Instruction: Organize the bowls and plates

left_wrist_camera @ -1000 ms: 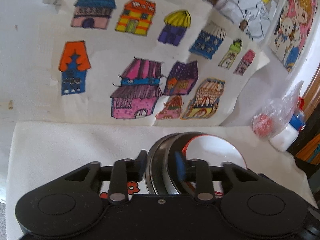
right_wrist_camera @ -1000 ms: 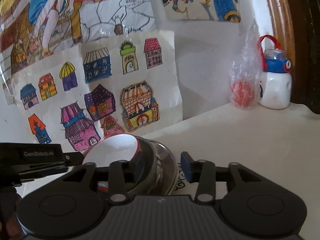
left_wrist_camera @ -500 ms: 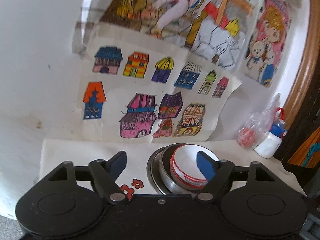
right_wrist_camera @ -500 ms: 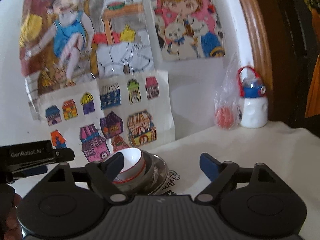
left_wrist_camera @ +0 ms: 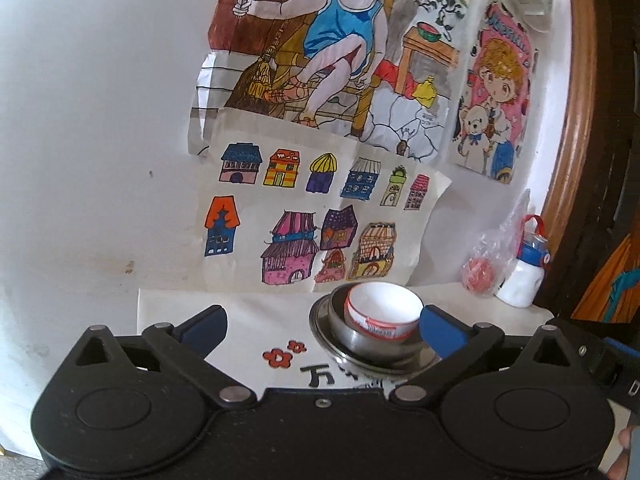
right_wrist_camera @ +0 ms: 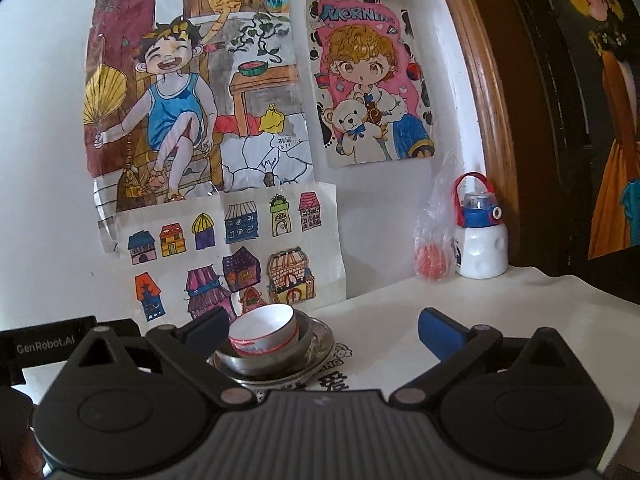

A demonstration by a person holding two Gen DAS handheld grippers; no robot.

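Note:
A white bowl [left_wrist_camera: 384, 312] with a red rim sits nested in a steel bowl [left_wrist_camera: 356, 340] on a steel plate [left_wrist_camera: 324, 340], all on the white tablecloth [left_wrist_camera: 248, 312]. My left gripper [left_wrist_camera: 322, 322] is drawn back from the stack, its jaws opening wide and holding nothing. The stack shows behind its right finger. In the right wrist view the white bowl [right_wrist_camera: 266, 330], steel bowl [right_wrist_camera: 260, 360] and plate [right_wrist_camera: 322, 340] lie behind the left finger of my right gripper [right_wrist_camera: 323, 322]. Its jaws are opening too, with nothing gripped.
A white bottle [right_wrist_camera: 480, 248] with a blue lid and a plastic bag [right_wrist_camera: 434, 252] holding something red stand at the back right by the wooden door frame [right_wrist_camera: 476, 92]. Children's drawings [right_wrist_camera: 240, 240] cover the wall right behind the stack.
Both grippers have let go of the stack's rims, spread their jaws wide and pulled back and slightly up. The stacked bowls and plate stay where they were on the cloth.

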